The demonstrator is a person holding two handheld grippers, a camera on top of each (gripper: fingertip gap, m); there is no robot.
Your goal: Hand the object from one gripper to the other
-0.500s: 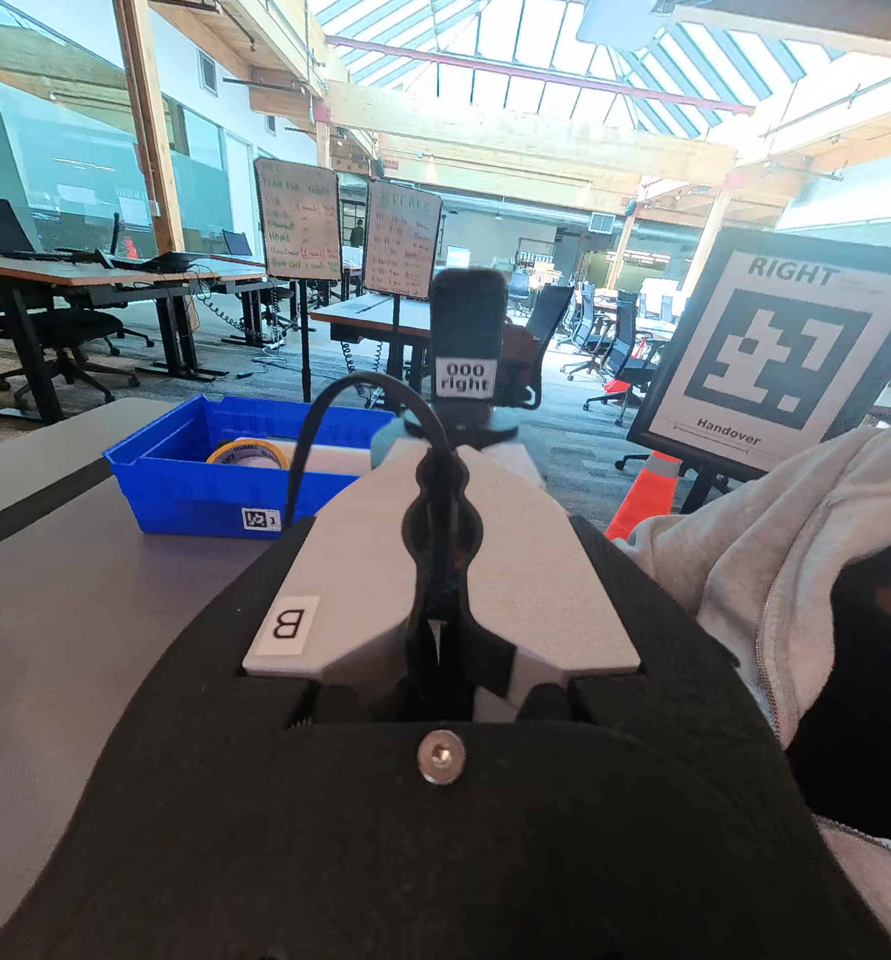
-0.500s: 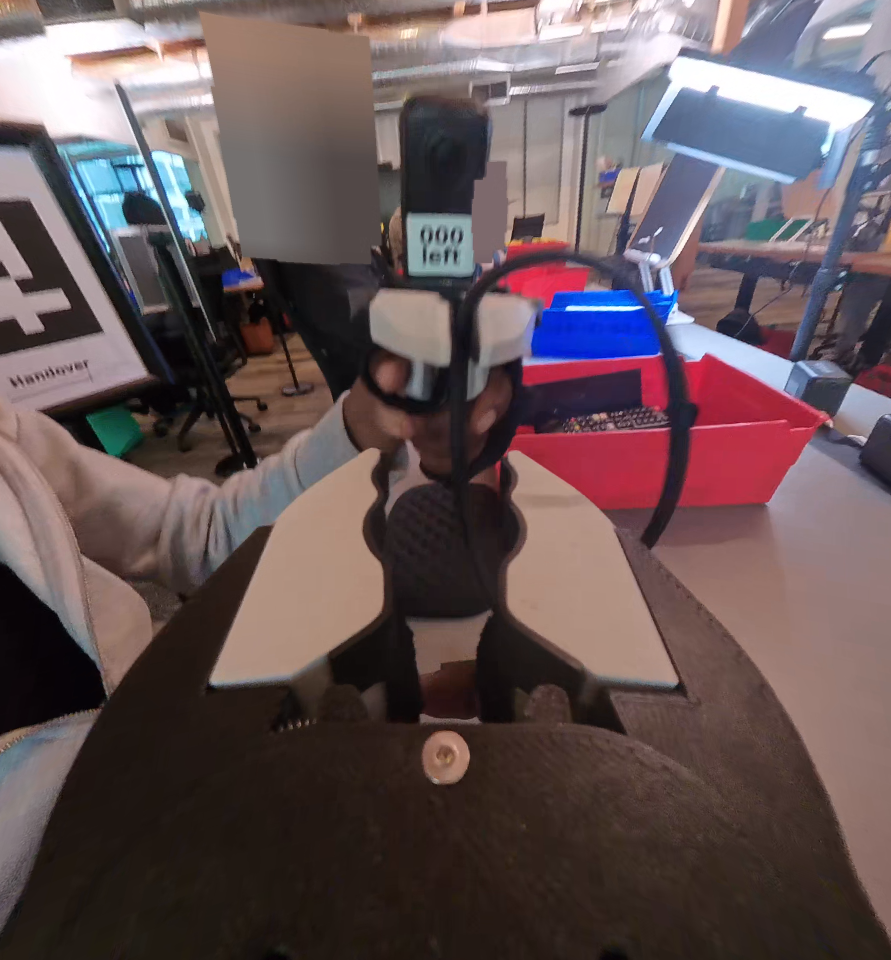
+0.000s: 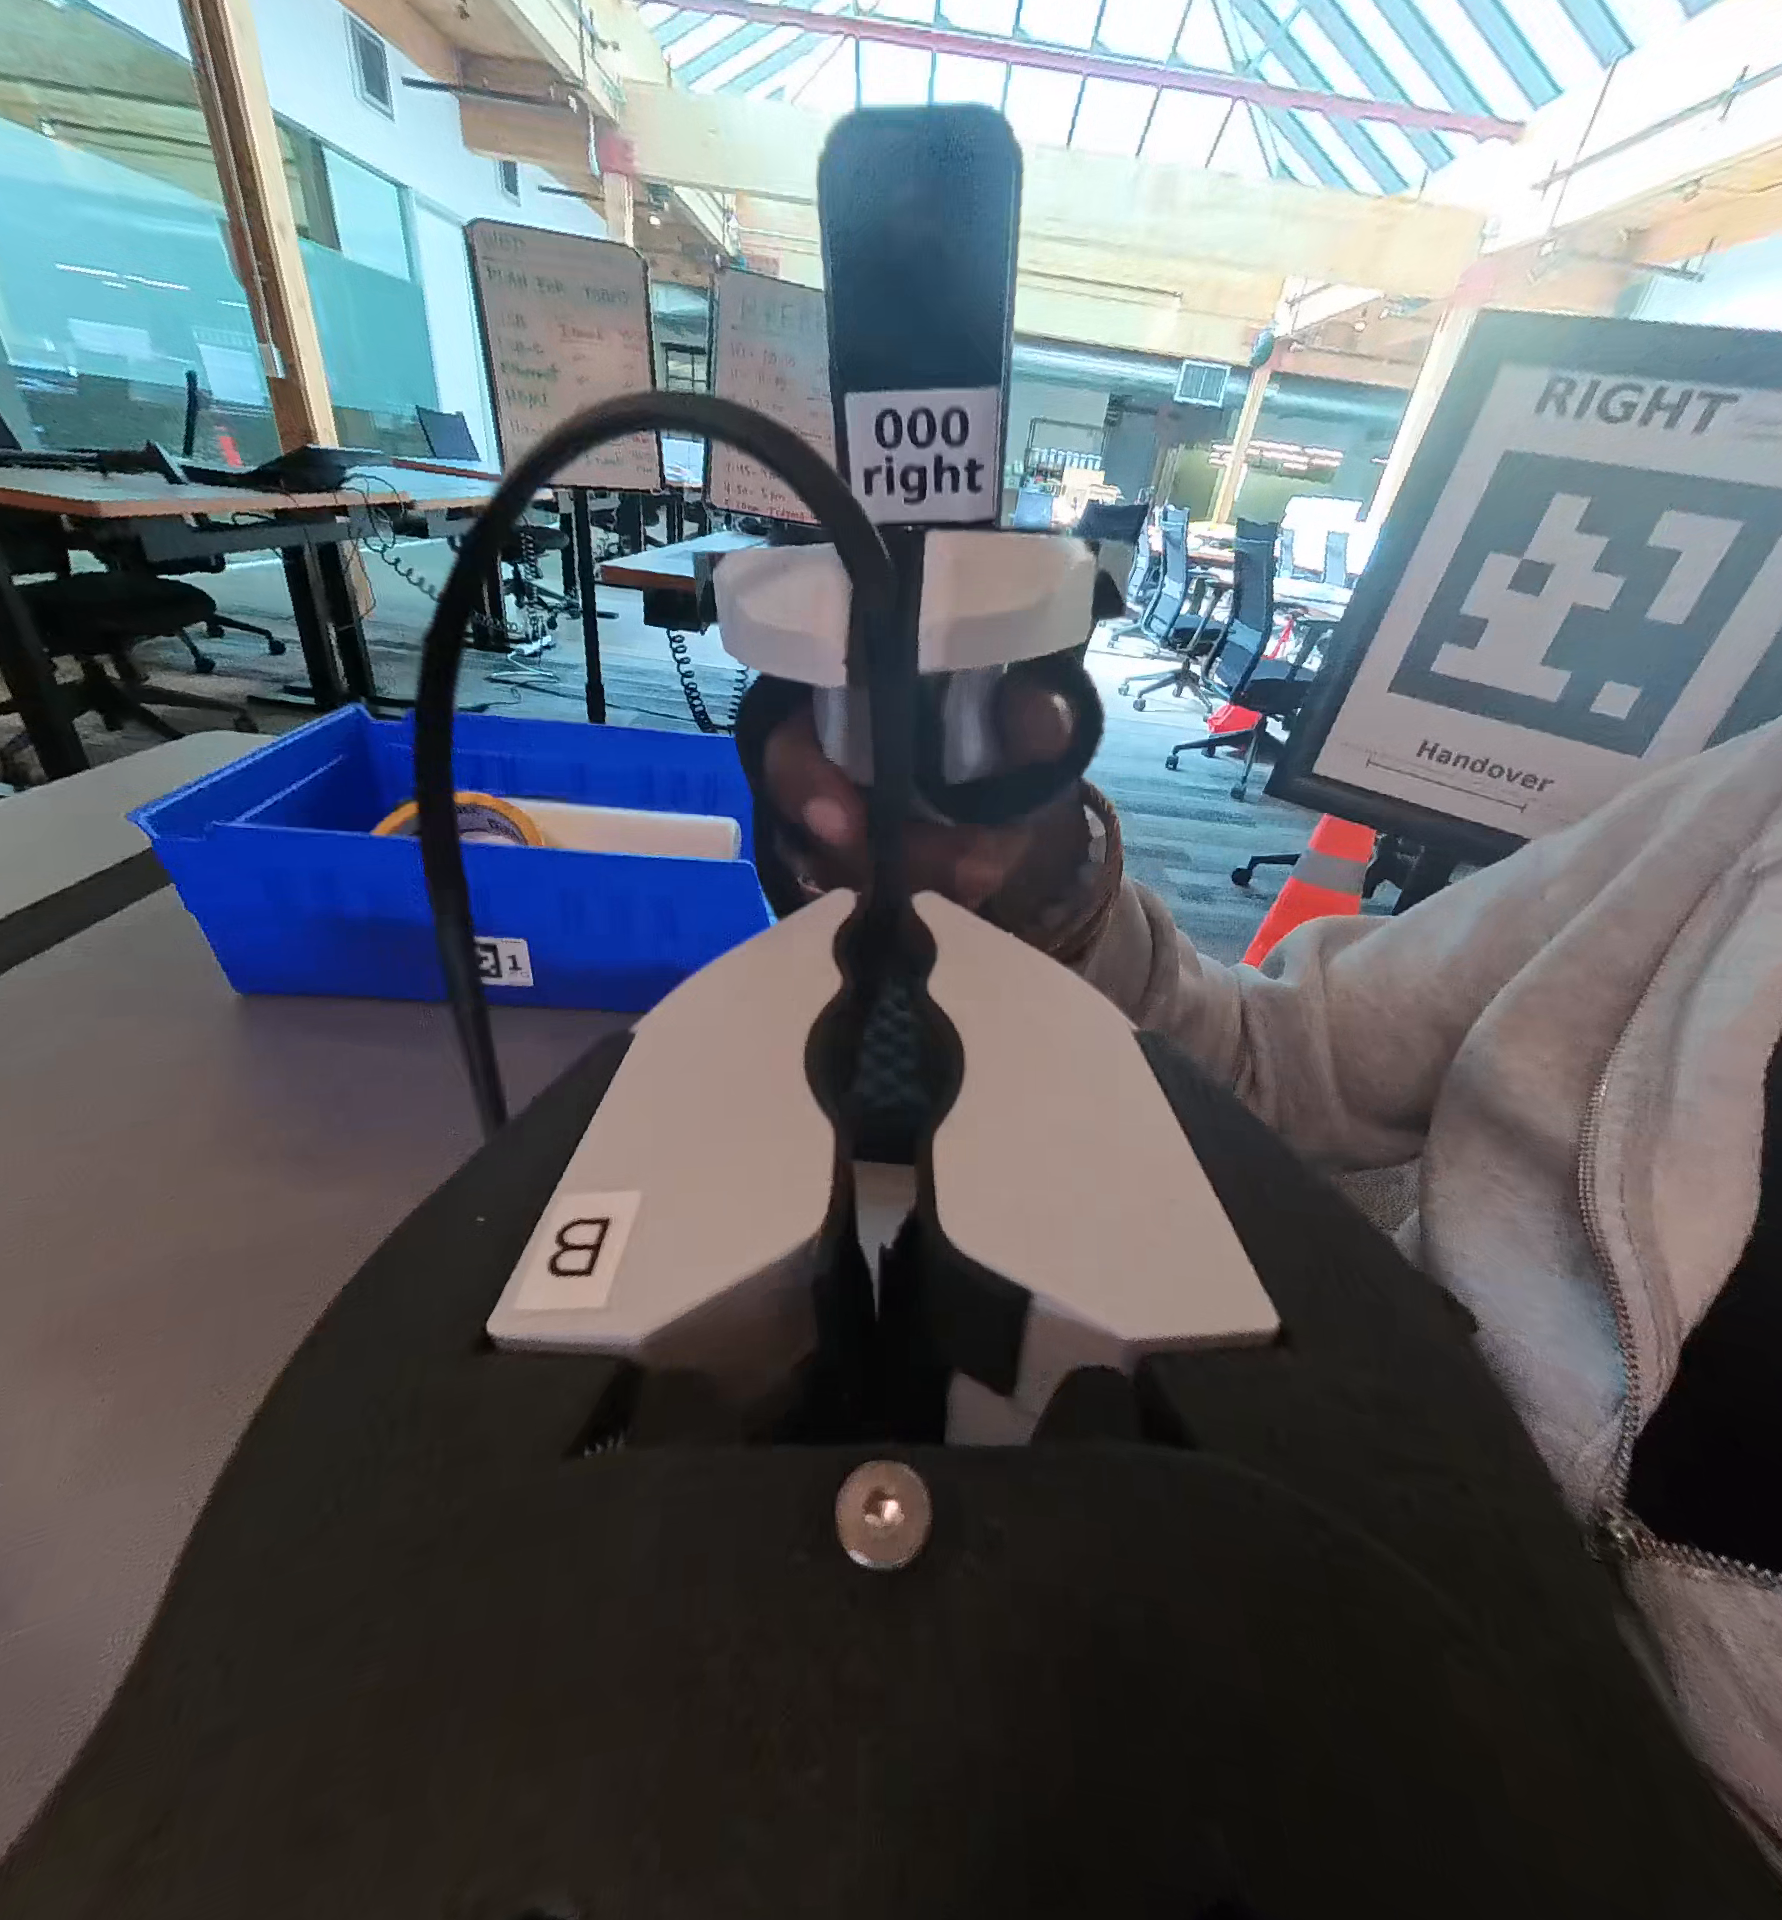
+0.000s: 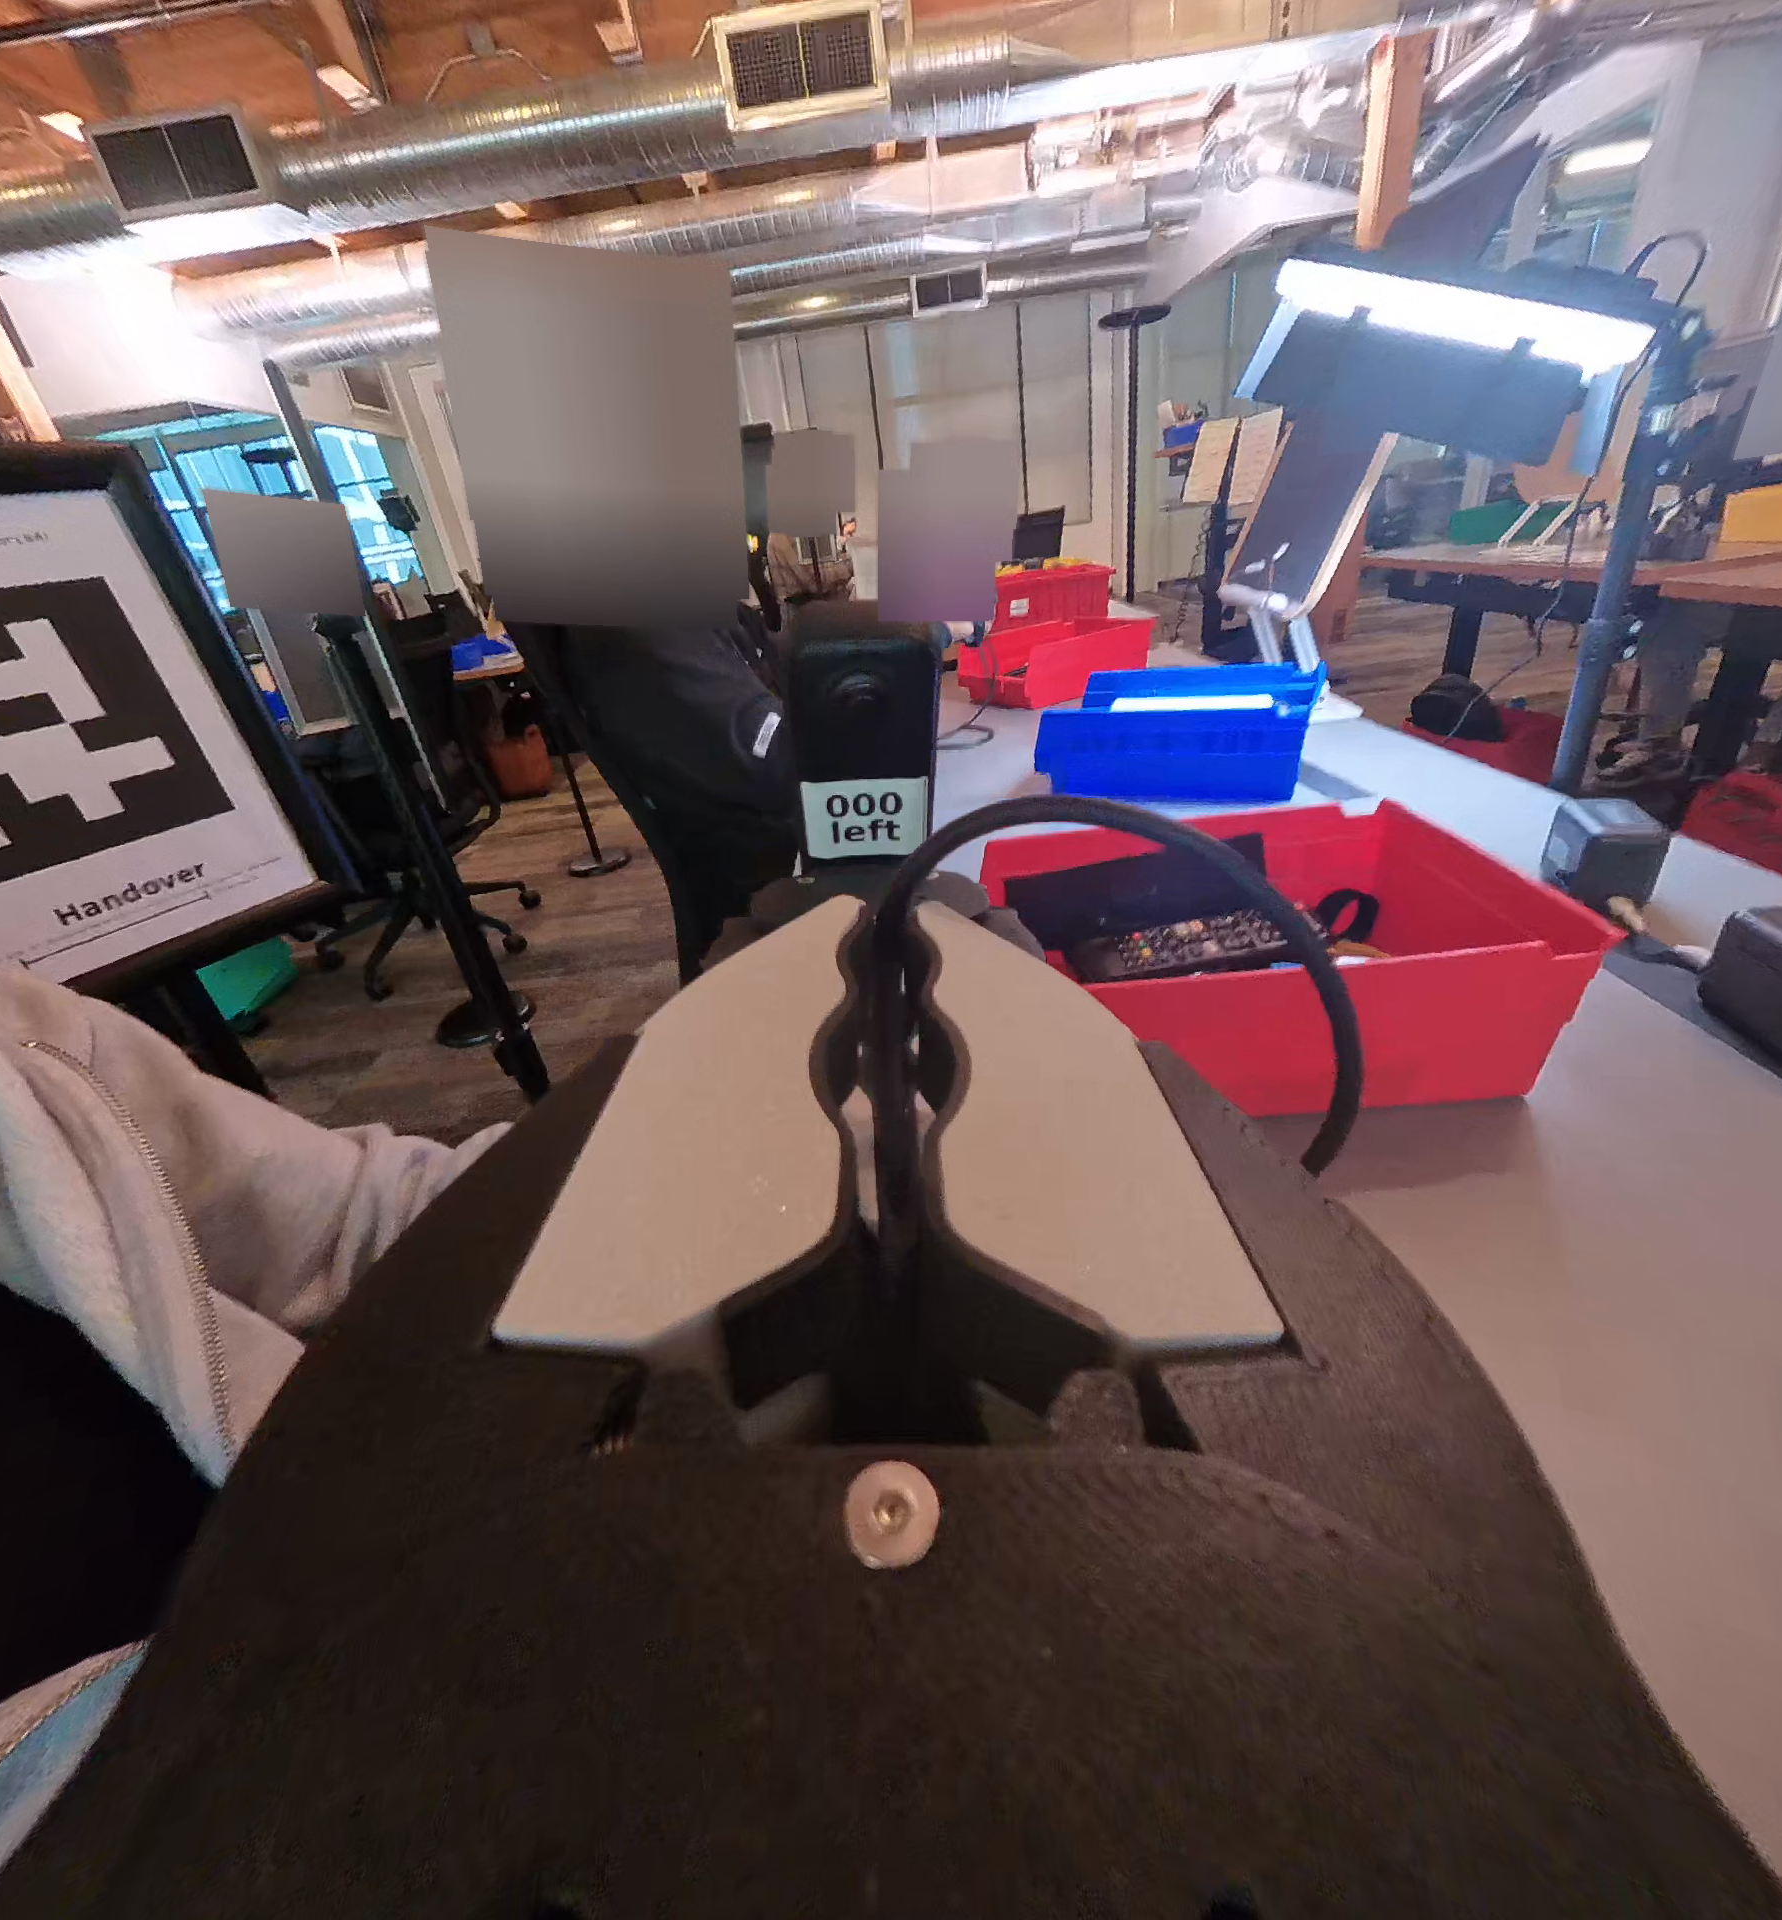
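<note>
A: Labels? White stickers are sitting on both camera posts and the left claw (image 3: 882, 920); text not copied.

B: Object? A thin black flexible cable (image 3: 596, 457) (image 4: 1230, 862) is arching between the two; left claw is pinching it, right claw (image 4: 892, 920) is also closing on it, above the grey table (image 3: 139, 1195).

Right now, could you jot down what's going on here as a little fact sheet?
Object: black curved band
Left tool: shut on band
Right tool: shut on band
Stage: mid-handover, both tools appear to grip it
Band's free end: hanging in the air, unheld
Surface: grey table
Nearby: blue bin, red bin
</note>
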